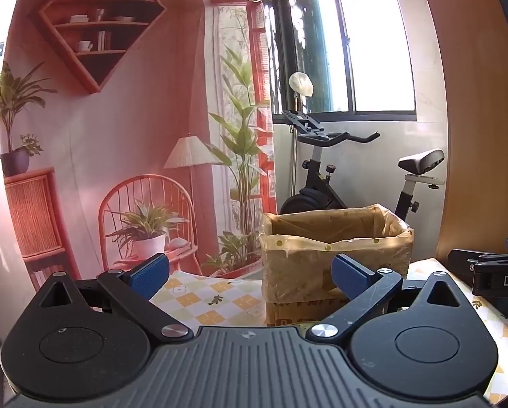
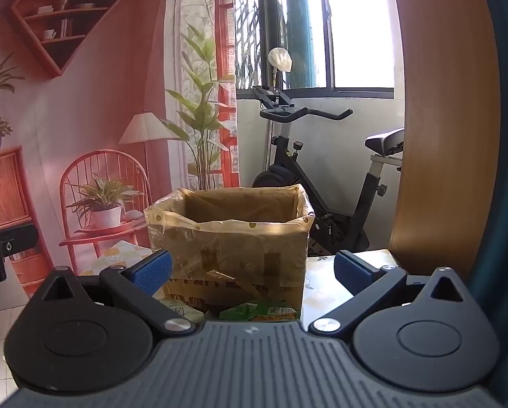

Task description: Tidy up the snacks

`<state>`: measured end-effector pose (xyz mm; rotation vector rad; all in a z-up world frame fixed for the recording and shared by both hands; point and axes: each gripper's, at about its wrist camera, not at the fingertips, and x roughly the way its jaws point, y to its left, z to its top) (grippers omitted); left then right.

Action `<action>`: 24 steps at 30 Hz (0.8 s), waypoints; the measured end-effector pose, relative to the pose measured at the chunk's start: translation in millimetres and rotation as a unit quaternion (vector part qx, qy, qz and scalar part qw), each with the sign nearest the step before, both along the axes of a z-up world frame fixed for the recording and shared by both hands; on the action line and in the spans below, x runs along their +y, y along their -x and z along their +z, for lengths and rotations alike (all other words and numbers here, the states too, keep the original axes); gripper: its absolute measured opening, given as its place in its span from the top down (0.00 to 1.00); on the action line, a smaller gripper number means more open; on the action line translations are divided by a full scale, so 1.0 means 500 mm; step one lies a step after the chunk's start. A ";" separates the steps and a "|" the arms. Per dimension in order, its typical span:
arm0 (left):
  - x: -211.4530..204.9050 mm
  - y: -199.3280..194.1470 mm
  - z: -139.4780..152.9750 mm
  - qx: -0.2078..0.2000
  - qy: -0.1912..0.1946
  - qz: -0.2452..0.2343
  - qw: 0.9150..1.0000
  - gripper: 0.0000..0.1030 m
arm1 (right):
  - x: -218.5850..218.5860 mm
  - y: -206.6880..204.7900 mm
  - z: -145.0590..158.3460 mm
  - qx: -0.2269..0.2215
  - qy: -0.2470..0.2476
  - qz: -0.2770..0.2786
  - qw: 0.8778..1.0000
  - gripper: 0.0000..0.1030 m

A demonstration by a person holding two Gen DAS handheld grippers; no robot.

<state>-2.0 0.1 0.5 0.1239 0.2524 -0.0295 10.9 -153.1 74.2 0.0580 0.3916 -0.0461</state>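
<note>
Green foil snack packets (image 2: pixel 260 311) lie low at centre of the right wrist view, touching the front of the brown cardboard box lined with yellow dotted plastic (image 2: pixel 233 238); likely risk: loose liner snags a pad or the box slides on the checked tablecloth (image 1: pixel 206 292). Left gripper (image 1: pixel 250 273) fully spread, holds nothing. Right gripper (image 2: pixel 252 270) fully spread, empty, box beyond its pads.

1. Cardboard box (image 2: pixel 233 255): matt brown, lined with thin, glossy, crinkled yellow plastic film dotted at the rim.
2. Tablecloth (image 1: pixel 213 295): smooth, checked print with a slight sheen.
3. Left gripper (image 1: pixel 250 273) and right gripper (image 2: pixel 252 272): matt black plastic, ribbed grey housing, shiny metal pivots, blue textured pads.
4. Green snack packets (image 2: pixel 260 311): glossy wrapper.
</note>
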 end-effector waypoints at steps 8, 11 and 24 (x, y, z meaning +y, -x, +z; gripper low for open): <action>0.001 -0.002 -0.001 -0.001 0.002 0.000 1.000 0.01 | -0.001 0.014 -0.004 -0.002 0.002 0.000 1.000 0.00; 0.002 -0.003 0.000 -0.001 0.003 0.000 1.000 0.01 | -0.001 0.014 -0.003 -0.002 0.003 0.000 1.000 0.00; 0.001 0.001 0.000 -0.003 0.004 -0.002 1.000 0.01 | -0.001 0.015 -0.004 -0.003 0.003 -0.001 1.000 0.00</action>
